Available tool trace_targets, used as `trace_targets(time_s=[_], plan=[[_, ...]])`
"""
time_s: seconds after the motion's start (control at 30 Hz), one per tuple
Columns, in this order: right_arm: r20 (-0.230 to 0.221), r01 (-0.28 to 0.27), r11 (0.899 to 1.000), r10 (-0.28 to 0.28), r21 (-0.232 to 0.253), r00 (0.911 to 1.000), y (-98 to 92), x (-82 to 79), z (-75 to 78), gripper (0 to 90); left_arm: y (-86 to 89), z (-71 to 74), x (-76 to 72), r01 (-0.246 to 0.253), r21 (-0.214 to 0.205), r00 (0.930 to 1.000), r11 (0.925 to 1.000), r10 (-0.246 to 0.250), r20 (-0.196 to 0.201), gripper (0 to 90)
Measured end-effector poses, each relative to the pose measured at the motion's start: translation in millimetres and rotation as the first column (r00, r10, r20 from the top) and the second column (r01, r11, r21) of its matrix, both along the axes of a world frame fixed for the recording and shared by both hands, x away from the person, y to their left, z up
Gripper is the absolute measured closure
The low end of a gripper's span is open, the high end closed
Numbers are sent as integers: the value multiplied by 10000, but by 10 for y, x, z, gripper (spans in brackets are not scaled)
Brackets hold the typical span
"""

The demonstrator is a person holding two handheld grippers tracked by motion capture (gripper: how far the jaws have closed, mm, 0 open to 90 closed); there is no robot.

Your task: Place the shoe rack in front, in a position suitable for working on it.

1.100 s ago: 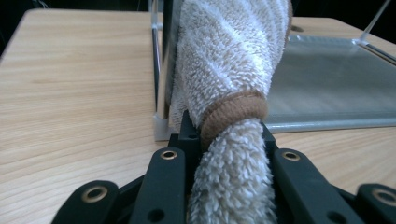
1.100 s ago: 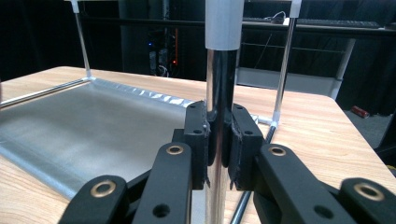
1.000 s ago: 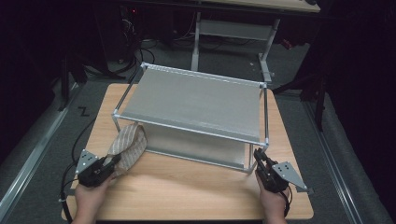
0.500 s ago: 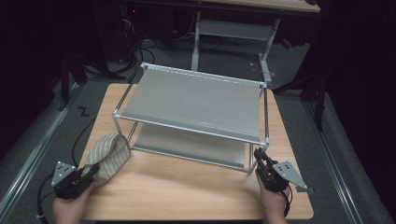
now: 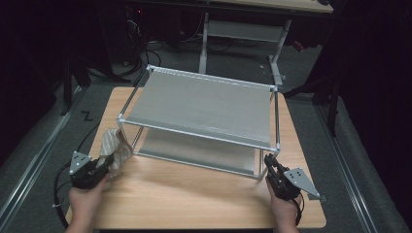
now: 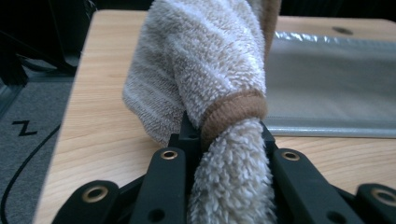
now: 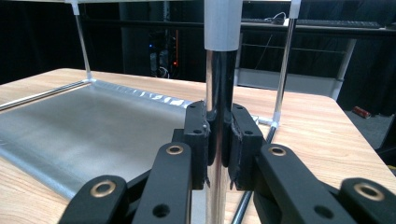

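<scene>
My right fingers [image 7: 218, 140] are clamped on the front corner post [image 7: 219, 84] of the rack [image 5: 204, 104], I judge to keep it steady. My left fingers [image 6: 224, 140] pinch a fluffy sock [image 6: 205, 60] by its brown cuff, near the desk's [image 5: 194, 199] left edge, just beside the rack's front left leg. The lower shelf [image 5: 194, 153] is bare, with open desk in front.

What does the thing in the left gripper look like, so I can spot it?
On the wooden table, look left of the metal rack. The left gripper grips a fluffy beige towel with a brown edge band, the one soft thing there.
</scene>
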State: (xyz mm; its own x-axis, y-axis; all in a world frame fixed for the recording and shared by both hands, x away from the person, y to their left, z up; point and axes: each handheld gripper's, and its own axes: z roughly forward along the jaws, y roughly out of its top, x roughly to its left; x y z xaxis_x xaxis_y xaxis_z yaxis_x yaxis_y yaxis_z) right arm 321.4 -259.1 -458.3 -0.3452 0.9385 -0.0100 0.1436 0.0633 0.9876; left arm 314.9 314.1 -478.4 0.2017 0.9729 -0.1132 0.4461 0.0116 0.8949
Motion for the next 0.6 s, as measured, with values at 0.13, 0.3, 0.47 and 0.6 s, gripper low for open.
trace_targets(time_s=[0.13,0.3,0.47,0.6], plan=[[-5,-10,10000,10,-1,10000,-2,-1,-1,803,-38,-15,76,54,33,9999,10000,-54,-141,739],[9,3,10000,-3,21,10000,-12,-1,0,803,-72,181,98,181,-10,9987,9998,-180,486,739],[-9,15,10000,-15,49,10000,-14,1,3,803,-96,485,67,322,-201,9888,9993,-289,1464,739],[-15,20,10000,-20,62,10000,-14,1,4,803,-134,422,79,458,-42,9918,9989,-449,1193,739]])
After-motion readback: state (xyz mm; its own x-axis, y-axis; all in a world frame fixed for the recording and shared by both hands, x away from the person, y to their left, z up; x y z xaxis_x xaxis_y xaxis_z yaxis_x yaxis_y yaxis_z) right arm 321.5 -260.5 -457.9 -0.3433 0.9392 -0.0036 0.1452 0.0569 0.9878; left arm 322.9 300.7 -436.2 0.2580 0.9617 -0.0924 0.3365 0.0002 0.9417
